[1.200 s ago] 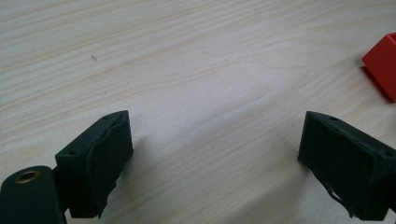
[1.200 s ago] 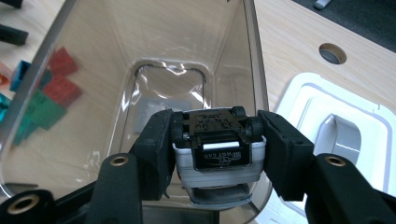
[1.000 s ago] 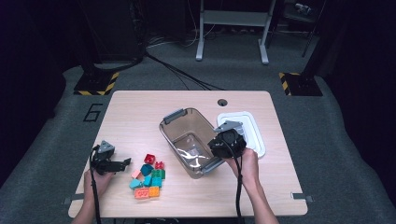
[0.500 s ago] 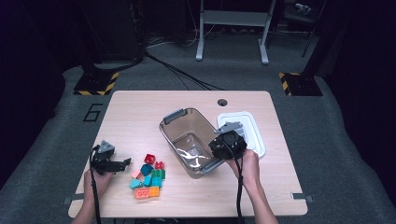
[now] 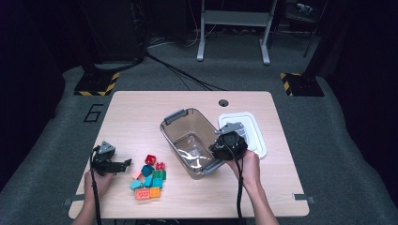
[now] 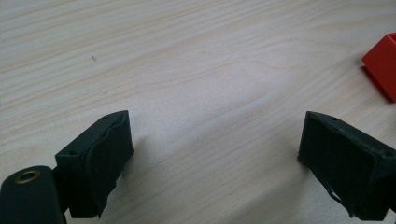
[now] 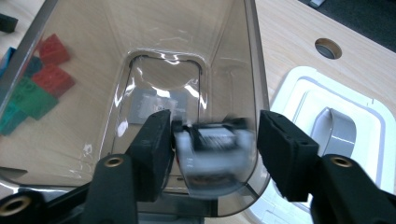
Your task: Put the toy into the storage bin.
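Our right hand-held gripper (image 7: 212,140) has just been opening its jaws, and a small grey and white thing (image 7: 215,151) sits blurry between them, over the see-through box (image 5: 190,140) in the middle of the high view. We think we are letting it drop in. Our left hand-held gripper (image 6: 215,158) has not moved; its jaws stand wide apart over the bare bench (image 5: 141,110). Bright blocks (image 5: 149,178) wait at lower left, so we judge they go next.
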Motion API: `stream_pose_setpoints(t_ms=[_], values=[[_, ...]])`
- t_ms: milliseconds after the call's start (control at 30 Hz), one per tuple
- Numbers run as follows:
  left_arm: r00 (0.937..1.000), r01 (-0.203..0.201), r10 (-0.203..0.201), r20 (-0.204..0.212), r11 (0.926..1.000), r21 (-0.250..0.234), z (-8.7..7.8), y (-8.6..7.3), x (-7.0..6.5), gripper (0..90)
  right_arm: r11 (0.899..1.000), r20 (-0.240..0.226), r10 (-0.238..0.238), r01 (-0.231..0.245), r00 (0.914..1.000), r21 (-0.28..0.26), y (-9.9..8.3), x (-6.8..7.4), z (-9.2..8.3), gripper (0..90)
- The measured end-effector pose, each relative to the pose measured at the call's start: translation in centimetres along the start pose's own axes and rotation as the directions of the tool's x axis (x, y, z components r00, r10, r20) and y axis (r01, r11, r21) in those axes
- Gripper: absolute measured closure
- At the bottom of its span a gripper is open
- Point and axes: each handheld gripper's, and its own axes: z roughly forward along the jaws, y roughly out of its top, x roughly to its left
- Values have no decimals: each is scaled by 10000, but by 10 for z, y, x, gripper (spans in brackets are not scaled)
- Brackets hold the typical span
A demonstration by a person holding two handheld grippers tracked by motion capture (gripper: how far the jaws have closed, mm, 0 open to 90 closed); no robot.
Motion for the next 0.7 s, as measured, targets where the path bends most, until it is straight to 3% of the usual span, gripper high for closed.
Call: stream_pose_setpoints(t_ms=[100, 300, 533, 700], values=[[10000, -14, 14, 15, 10000, 34, 0, 0, 0, 99, 9999, -11, 100, -101, 9999, -51, 0, -2, -4, 424], [10000, -29, 29, 3, 10000, 7, 0, 0, 0, 100, 9966, 117, 614, -607, 9980, -561, -7, -8, -18, 291], [10000, -38, 38, 11, 10000, 50, -1, 0, 0, 100, 9835, 236, 1420, -1383, 9896, -1165, -41, -29, -36, 166], [10000, -37, 37, 9, 10000, 47, -1, 0, 0, 100, 9686, 289, 2111, -2051, 9770, -1405, -72, -43, -43, 139]])
